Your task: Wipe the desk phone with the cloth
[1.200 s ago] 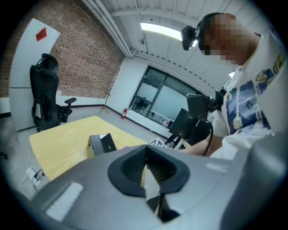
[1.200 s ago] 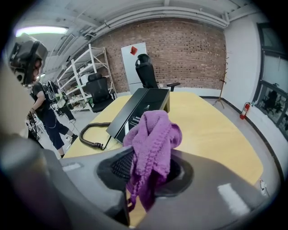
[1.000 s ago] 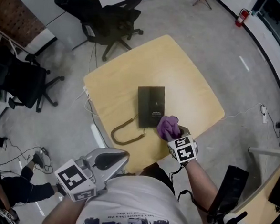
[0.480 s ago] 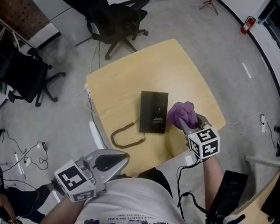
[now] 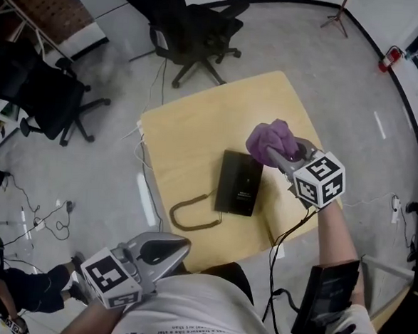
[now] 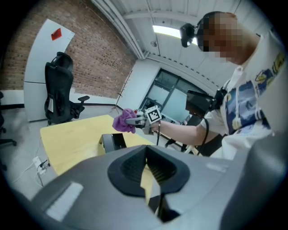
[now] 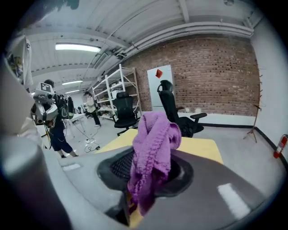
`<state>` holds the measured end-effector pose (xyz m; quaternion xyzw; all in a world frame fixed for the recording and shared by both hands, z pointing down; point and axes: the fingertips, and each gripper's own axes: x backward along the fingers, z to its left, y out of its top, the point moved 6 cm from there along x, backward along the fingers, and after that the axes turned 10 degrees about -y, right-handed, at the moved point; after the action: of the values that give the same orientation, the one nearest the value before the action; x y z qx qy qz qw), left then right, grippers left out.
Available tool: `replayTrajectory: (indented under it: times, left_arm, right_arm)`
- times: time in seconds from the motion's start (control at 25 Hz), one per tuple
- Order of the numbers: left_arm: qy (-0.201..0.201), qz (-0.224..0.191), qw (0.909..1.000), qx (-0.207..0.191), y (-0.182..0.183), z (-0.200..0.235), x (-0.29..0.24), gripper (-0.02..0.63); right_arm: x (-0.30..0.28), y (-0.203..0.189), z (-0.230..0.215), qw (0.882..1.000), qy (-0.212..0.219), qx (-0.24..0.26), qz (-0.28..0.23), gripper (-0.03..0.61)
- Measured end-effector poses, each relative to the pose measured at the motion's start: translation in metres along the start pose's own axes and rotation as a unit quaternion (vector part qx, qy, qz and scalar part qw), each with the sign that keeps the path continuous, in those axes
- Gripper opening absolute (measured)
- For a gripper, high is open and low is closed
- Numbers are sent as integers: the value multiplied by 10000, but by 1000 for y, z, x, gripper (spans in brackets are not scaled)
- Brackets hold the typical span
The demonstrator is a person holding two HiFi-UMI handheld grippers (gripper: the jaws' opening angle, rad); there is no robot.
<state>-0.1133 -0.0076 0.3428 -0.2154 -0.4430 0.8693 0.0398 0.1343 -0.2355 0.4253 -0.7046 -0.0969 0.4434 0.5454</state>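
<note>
Right gripper (image 5: pixel 280 156), jaws tight on the purple cloth (image 5: pixel 270 140), hovers at the phone's (image 5: pixel 239 183) 2 o'clock; lower it gently, cloth flat. Left gripper (image 5: pixel 166 250) is closed, empty.

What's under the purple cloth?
The cloth, pinched in the right gripper, hangs in the air. Below it are the yellow table and the black phone. From overhead, the cloth covers the spot straight beneath it.

Industrial-style office or lab, brick wall (image 7: pixel 211 72), metal shelving (image 7: pixel 114 85), office chairs (image 5: pixel 197 26), concrete floor (image 5: pixel 329 78).
</note>
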Motion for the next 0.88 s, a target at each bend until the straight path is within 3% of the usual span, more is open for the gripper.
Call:
replayTrajectory:
  times: [0.28, 0.56, 0.88]
  left_arm:
    - [335, -44, 9988, 340, -1, 2, 13, 8]
    - [582, -91, 9970, 512, -15, 2, 16, 8]
    - [715, -202, 9951, 653, -14, 3, 16, 8]
  right_arm:
    - [-57, 17, 12, 9922, 1150, 351, 328, 110]
    - [-99, -1, 25, 9709, 2051, 778, 963, 110]
    - [-129, -13, 24, 9509, 2402, 1141, 1585, 109]
